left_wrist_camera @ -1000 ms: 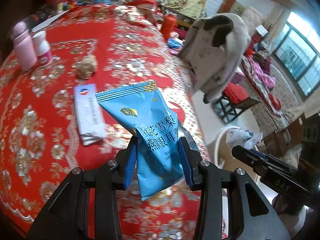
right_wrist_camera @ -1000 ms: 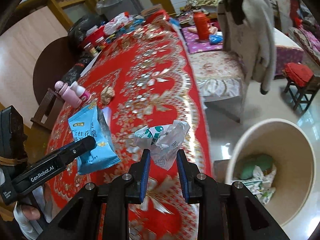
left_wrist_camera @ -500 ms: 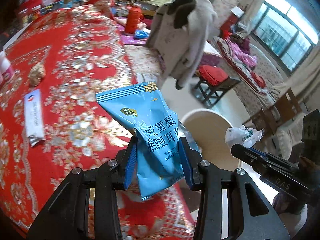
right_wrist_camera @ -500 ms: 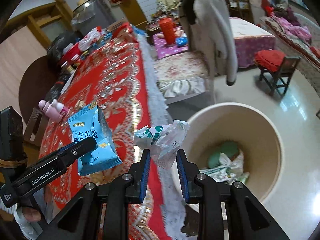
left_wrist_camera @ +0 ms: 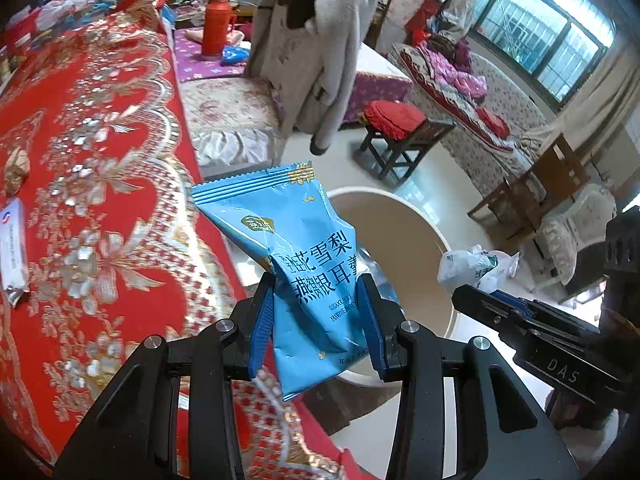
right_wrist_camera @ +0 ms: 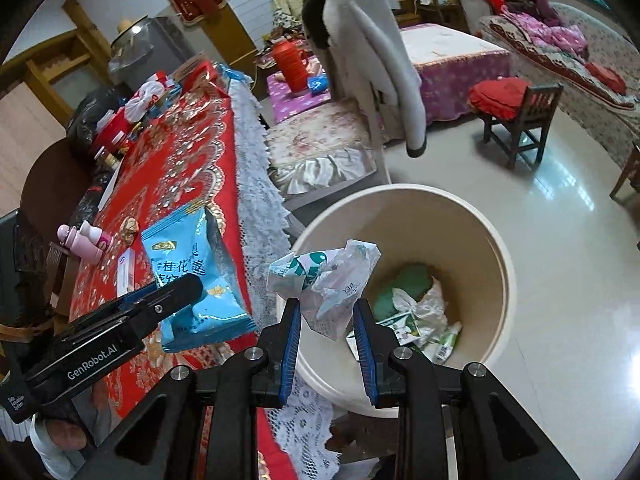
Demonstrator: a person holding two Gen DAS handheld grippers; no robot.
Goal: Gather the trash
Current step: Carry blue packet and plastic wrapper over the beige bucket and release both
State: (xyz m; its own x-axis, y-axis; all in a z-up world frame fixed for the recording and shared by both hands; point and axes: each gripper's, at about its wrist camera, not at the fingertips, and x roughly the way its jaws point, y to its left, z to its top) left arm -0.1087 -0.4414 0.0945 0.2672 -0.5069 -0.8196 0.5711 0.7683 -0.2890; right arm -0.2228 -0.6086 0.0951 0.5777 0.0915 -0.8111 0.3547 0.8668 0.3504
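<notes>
The left gripper (left_wrist_camera: 316, 320) clamps a blue snack packet (left_wrist_camera: 304, 264) at the table edge, hiding part of the beige bin (right_wrist_camera: 496, 248). The right gripper (right_wrist_camera: 326, 344) pinches a crumpled white wrapper (right_wrist_camera: 332, 280) over the bin's mouth; the trash inside is hard to identify.

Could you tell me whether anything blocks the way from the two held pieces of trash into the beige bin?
Nothing visible does. The crumpled white wrapper in the right tool sits over the round beige plastic bin's open mouth; the blue snack packet in the left tool is near its rim.
</notes>
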